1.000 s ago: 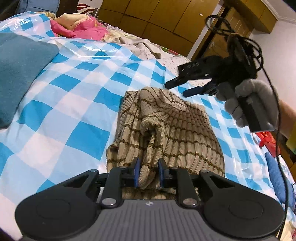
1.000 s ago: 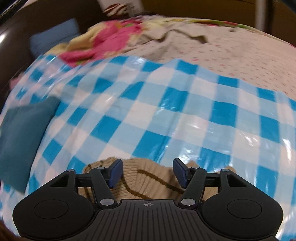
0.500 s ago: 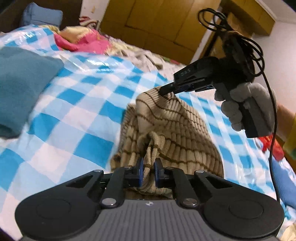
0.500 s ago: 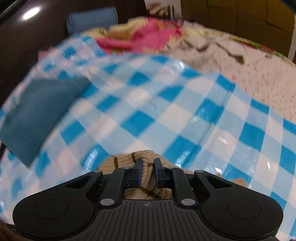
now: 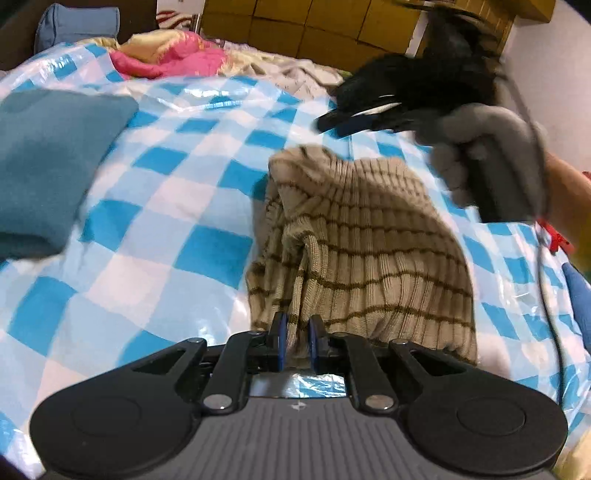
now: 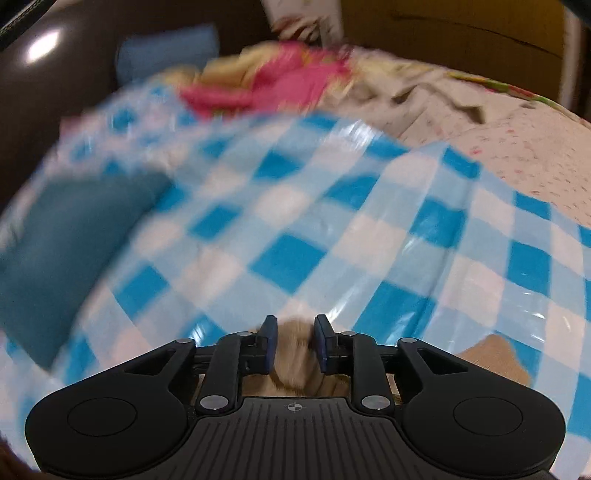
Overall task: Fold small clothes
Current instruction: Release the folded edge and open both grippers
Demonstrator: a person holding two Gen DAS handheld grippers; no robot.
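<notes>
A beige ribbed knit garment with thin brown stripes (image 5: 369, 251) lies bunched on the blue-and-white checked plastic sheet (image 5: 177, 192). My left gripper (image 5: 295, 343) is shut on a fold at the garment's near edge. My right gripper (image 5: 343, 123), held in a grey-gloved hand, hovers just above the garment's far top corner and is apart from it in the left wrist view. In the blurred right wrist view its jaws (image 6: 294, 343) stand slightly parted with the beige knit (image 6: 293, 354) between them; whether they pinch it I cannot tell.
A folded teal cloth (image 5: 48, 162) lies at the left of the sheet. A pink and yellow heap of bedding (image 5: 173, 55) lies at the back, with wooden cabinets (image 5: 332, 22) behind it. A blue item (image 5: 580, 295) sits at the right edge.
My right gripper closed on the garment's far corner and lifted it, and now has risen off it with jaws slightly wider. The corner has dropped. My left gripper kept its grip.
</notes>
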